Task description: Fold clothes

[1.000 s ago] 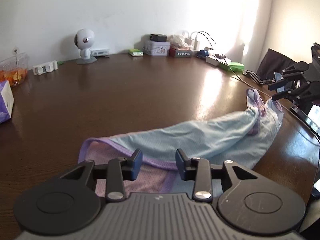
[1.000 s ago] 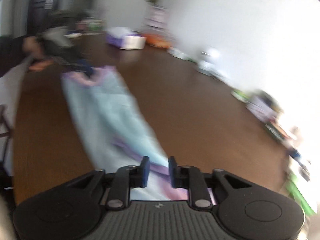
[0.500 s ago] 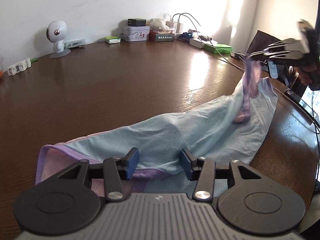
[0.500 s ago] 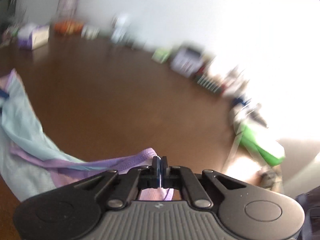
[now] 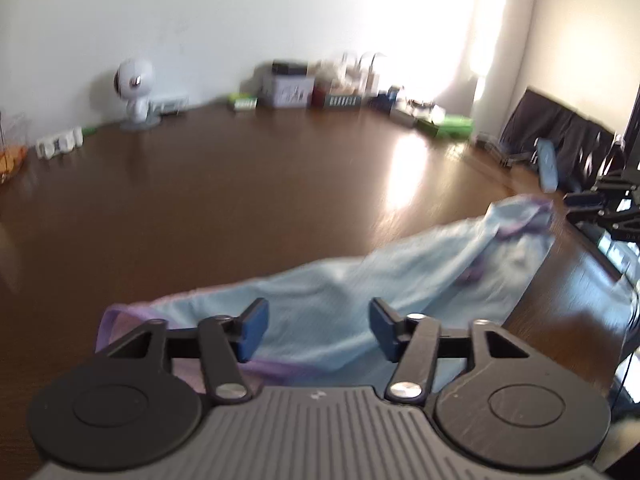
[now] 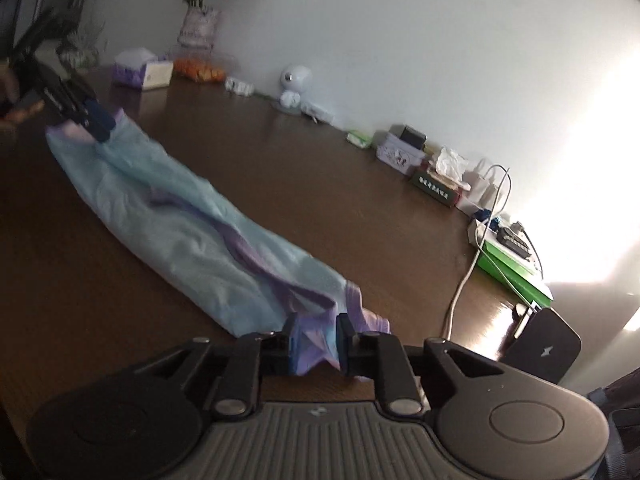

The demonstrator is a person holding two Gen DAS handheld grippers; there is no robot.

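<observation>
A light blue garment (image 5: 360, 280) with purple trim lies stretched out in a long band on the brown table (image 5: 200, 200). My left gripper (image 5: 318, 320) hovers over its near end. Its jaws are opening wide, and the cloth lies below them, not pinched. In the right wrist view the same garment (image 6: 180, 232) runs away from my right gripper (image 6: 314, 340). That gripper's jaws are opening, with the bunched purple hem loose between the pads. The left gripper (image 6: 98, 122) shows at the far end of the cloth. The right gripper (image 5: 588, 208) appears at the right edge of the left wrist view.
Along the wall stand a white round camera figure (image 5: 134, 88), small boxes (image 5: 288, 88) and a green box (image 5: 448, 126). A tissue box (image 6: 142, 72) and a flower vase (image 6: 196, 24) stand at the far corner. A white cable (image 6: 472, 264) and a black device (image 6: 548, 344) lie near the right edge.
The right gripper was shut on the purple hem and held it lifted; the hem is now down at the table and the jaws have parted. The left jaws have spread wider.
</observation>
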